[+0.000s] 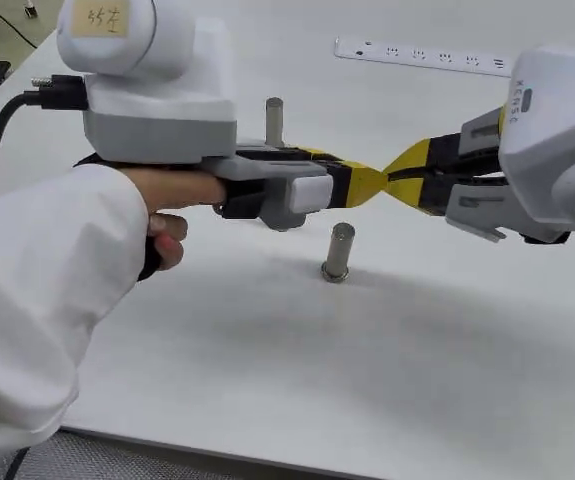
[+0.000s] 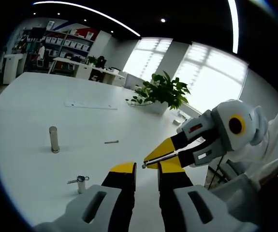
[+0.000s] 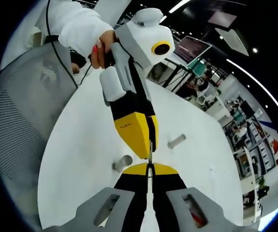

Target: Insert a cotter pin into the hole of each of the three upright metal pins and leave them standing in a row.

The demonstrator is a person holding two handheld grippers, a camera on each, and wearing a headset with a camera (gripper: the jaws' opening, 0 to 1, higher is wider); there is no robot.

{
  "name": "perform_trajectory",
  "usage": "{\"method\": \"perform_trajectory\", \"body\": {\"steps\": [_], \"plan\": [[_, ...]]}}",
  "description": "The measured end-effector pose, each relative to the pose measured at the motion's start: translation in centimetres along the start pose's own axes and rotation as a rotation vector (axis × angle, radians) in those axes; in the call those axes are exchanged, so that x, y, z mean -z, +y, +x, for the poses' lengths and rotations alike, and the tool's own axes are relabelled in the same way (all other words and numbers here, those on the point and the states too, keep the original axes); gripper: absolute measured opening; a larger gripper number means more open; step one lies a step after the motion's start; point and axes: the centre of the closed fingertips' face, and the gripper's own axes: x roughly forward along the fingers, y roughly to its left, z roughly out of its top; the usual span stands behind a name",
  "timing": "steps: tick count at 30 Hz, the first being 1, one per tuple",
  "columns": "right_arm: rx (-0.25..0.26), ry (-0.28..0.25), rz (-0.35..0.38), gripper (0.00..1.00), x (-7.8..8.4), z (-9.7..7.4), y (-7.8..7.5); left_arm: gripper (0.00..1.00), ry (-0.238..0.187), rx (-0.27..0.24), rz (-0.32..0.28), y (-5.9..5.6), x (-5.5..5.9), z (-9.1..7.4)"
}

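White table (image 1: pixel 267 380) lies under both my grippers. Closest to me, my left gripper (image 1: pixel 375 183) has a tag (image 1: pixel 106 17) on top that reads "55左". Its jaws are a little apart. My right gripper (image 3: pixel 150 169) squeezes tight on a thin cotter pin (image 3: pixel 149 153), and the tip pokes into that gap. Letters on the right gripper are too small to read. My near metal pin (image 1: pixel 338 252) stands just below the tips. My far metal pin (image 1: pixel 274 121) stands farther back. A power strip (image 1: pixel 422 55) lies farthest away.
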Motion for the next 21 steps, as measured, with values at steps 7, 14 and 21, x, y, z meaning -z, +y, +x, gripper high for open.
{"method": "perform_trajectory", "body": {"steps": [7, 14, 21], "plan": [[-0.002, -0.007, -0.013, 0.00, -0.46, -0.09, 0.11, 0.09, 0.010, 0.000, -0.003, 0.45, 0.16, -0.03], [-0.009, -0.008, -0.024, 0.00, -0.60, -0.18, 0.41, 0.02, 0.020, 0.003, -0.019, 0.65, 0.28, -0.03], [-0.021, -0.010, -0.035, 0.00, -0.81, -0.21, 0.62, 0.00, 0.032, 0.003, -0.027, 0.67, 0.47, -0.05]]}}
